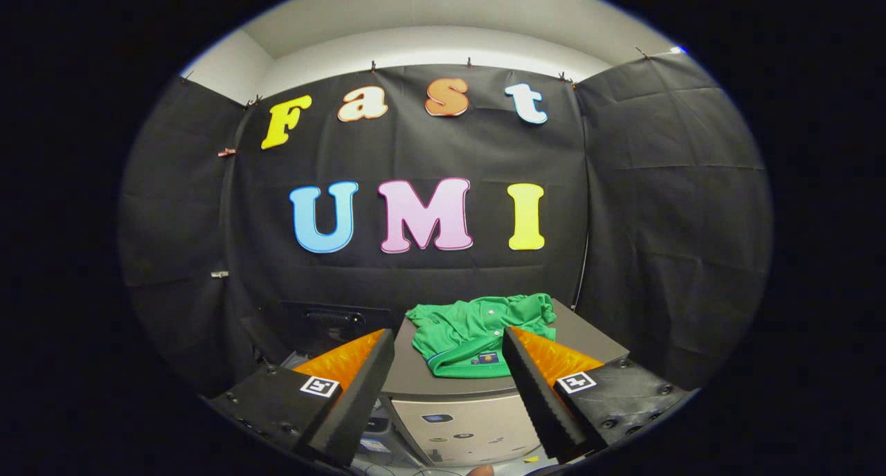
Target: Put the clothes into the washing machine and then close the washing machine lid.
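Observation:
A crumpled green polo shirt (477, 334) lies on the flat grey top (588, 341) of a box-shaped machine just ahead of the fingers. My gripper (448, 337) is open, with nothing between its fingers. It hovers above and short of the shirt, which shows in the gap between the two fingertips. The machine's pale front face (457, 427) shows below, between the fingers. Left of the grey top stands a dark panel with a handle slot (325, 318), which looks like a raised lid. What lies under it is hidden by the left finger (360, 386).
Black cloth walls close the booth behind the machine and on both sides. A thin cable (583, 268) runs down the wall's right corner. Some light-coloured items (374, 441) sit low at the machine's left side, partly hidden.

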